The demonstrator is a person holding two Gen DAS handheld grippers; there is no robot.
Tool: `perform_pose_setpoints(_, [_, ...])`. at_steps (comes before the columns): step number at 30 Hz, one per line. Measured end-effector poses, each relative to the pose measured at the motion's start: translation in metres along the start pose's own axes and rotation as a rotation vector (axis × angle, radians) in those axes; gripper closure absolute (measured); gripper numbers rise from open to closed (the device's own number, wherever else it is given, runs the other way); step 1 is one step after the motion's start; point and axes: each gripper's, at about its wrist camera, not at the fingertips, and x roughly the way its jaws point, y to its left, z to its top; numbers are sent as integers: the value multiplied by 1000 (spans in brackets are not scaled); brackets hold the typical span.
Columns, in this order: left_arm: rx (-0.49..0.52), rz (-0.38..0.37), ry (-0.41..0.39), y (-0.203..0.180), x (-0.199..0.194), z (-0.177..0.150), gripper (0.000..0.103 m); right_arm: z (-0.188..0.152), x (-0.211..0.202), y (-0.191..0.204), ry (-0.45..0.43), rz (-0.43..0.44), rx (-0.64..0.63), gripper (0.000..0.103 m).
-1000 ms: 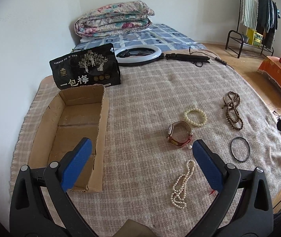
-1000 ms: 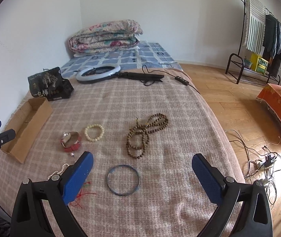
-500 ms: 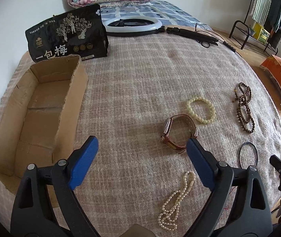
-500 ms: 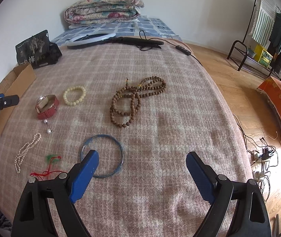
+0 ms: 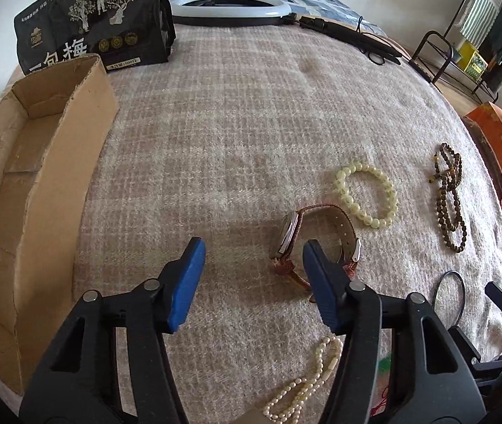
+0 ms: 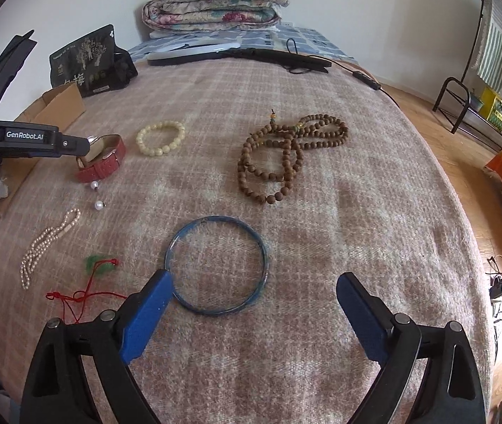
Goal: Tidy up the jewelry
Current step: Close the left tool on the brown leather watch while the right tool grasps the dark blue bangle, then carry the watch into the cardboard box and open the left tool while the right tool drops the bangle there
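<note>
Left-wrist view: the left tool (image 5: 252, 247) has dropped close over the blanket-covered bed (image 5: 251, 113) within the past second, its blue fingers, spread wide a moment ago, now closing with only blanket between them; the wristwatch (image 5: 316, 236) with its reddish-brown strap stands on edge just off the right-hand finger, which overlaps the strap in the picture, though contact cannot be judged. Nothing is gripped yet. Right-wrist view: the right tool (image 6: 252, 314) has likewise sunk toward the bed and hangs wide open and empty over the blue bangle (image 6: 217, 265), its left-hand finger at the ring's near rim. Around them the other pieces lie apart and untouched: a pale bead bracelet (image 5: 367, 194) just beyond the watch, a long brown bead strand (image 6: 290, 155) farther right, a pearl necklace (image 6: 48, 243) near the bed's edge, two loose pearls (image 6: 97, 194) below the watch, and a red cord with a green tuft (image 6: 88, 282). The open cardboard box (image 5: 39, 190), apparently the destination, sits empty on the bed's left side before a black printed pouch (image 5: 92, 24). Both descents suggest sorting is only beginning, with the watch and the bangle the likely first picks; the narrowing left fingers seem to need a shift toward the watch to straddle it.
</note>
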Motion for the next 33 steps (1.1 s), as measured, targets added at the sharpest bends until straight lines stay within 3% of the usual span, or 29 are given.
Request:
perform_pose_setpoints(6, [-22,3,13,0,11,2,45,-1,10,-4,15,13,16,8])
perform_pose_setpoints(11, [-19,2,16,-5,14,3,53,3,7,2,-3,58,7,7])
perform_pose_setpoints(13, [-16,7,15,-6,16,4,54,3,8,8,2,37,-23,1])
perform_pose_setpoints(16, [-16,12,14,-6,16,5,59,3,12,13,14,23,-47,0])
perform_pose_setpoints(22, [-1,0,15,-7,16,5,78,3,21,8,45,32,-28,7])
perform_pose_setpoints(26, [1,-22,20,-8,16,6,91,5,21,11,52,62,-33,22])
perform_pose_setpoints(29, [7,-21,16,-10,16,5,91,6,21,13,54,81,-39,31])
perform_pose_setpoints(33, [1,-30,15,-8,14,4,91,6,19,10,56,99,-26,31])
